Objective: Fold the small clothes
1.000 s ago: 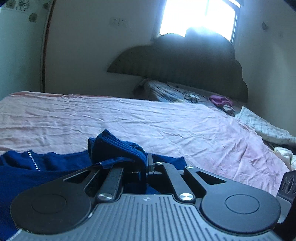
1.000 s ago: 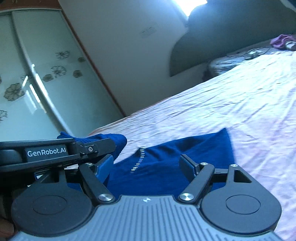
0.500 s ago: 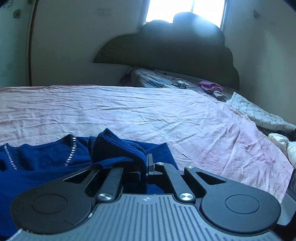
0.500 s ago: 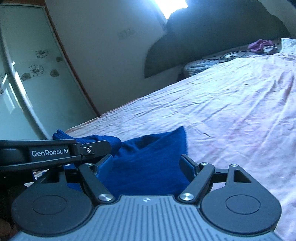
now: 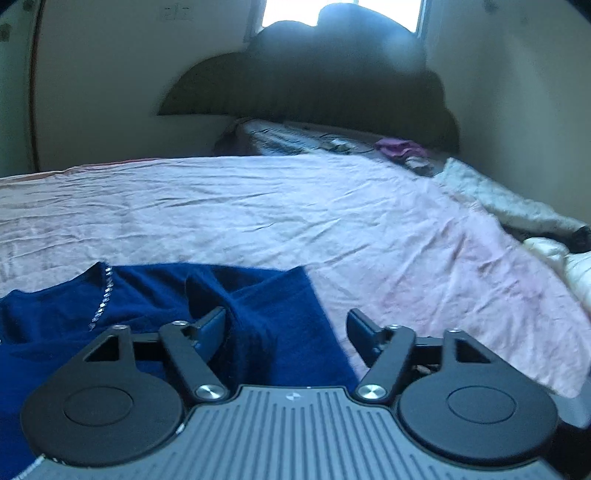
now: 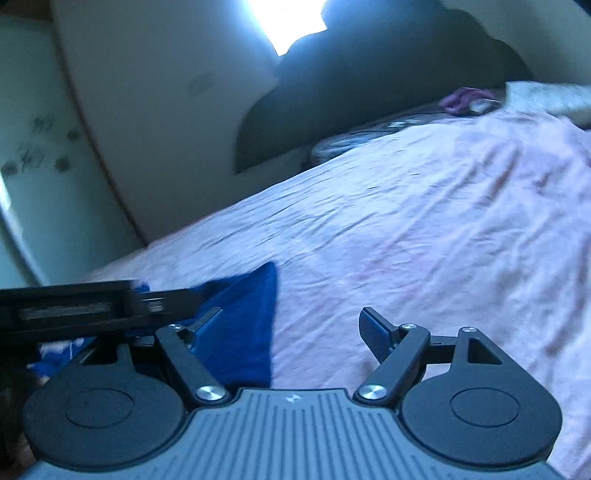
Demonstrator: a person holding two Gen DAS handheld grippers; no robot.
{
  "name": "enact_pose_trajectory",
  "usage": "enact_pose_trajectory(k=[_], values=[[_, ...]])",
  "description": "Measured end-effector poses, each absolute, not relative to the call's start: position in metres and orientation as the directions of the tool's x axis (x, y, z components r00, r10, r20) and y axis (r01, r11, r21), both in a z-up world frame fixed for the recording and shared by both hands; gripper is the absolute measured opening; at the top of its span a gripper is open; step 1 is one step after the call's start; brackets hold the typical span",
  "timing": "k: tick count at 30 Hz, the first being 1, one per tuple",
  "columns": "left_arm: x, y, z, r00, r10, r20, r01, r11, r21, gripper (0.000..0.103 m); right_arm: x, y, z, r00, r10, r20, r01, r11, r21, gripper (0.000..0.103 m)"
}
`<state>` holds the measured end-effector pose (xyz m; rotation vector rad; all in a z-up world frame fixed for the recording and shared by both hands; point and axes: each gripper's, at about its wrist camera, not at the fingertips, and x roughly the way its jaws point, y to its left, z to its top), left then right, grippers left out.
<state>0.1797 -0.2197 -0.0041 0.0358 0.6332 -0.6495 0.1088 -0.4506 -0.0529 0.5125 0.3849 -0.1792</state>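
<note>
At the near edge of the bed, the left gripper [image 5: 286,325] stands with its fingers spread wide, nothing between them; the blue garment [image 5: 258,314] lies flat on the sheet beneath and just ahead of it. The garment's near part is hidden behind the gripper body and cut off at the left frame edge. A short row of pale studs [image 5: 101,299] runs along one seam; its detail is too blurred to resolve. In the right wrist view, the right gripper [image 6: 291,325] is likewise spread apart and empty, with one corner of the garment [image 6: 255,317] showing by its left finger [image 6: 207,328]. The other gripper enters from the left as a dark bar whose label is smeared and unreadable. Beyond lies the wrinkled pink sheet [image 5: 295,214], reaching to the far edge of the bed. At the head end, a purple cloth [image 5: 399,147] rests on a patterned pillow, before a dark scalloped headboard [image 5: 332,81]. A bright window [image 5: 343,11] above is partly cut off. Both views are motion-blurred.
</note>
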Motion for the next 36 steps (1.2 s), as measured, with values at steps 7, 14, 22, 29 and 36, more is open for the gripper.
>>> enact_pose_trajectory(k=[7, 14, 22, 29, 36], values=[[0.163, -0.221, 0.024, 0.619, -0.640, -0.456, 0.650, 0.743, -0.159, 0.100, 0.104, -0.458, -0.057, 0.911, -0.147, -0.386, 0.327, 0.826, 0.458, 0.080], [0.158, -0.170, 0.051, 0.750, -0.541, -0.382, 0.579, 0.815, -0.019, 0.102, 0.091, -0.461, -0.048, 0.936, -0.176, -0.305, 0.310, 0.822, 0.477, 0.081], [0.179, -0.071, 0.015, 0.835, -0.196, -0.514, 0.285, 0.954, 0.099, 0.101, 0.129, -0.363, -0.002, 0.943, 0.044, -0.330, -0.015, 0.996, 0.089, 0.086], [0.184, -0.058, -0.023, 0.799, -0.133, -0.586, 0.265, 0.953, 0.145, 0.100, 0.187, -0.328, -0.021, 0.851, -0.120, -0.511, 0.063, 0.990, -0.128, 0.087], [0.179, -0.046, -0.035, 0.808, -0.094, -0.581, 0.241, 0.953, 0.181, 0.099, 0.129, -0.409, -0.001, 0.871, -0.365, -0.327, 0.417, 0.903, 0.104, 0.088]])
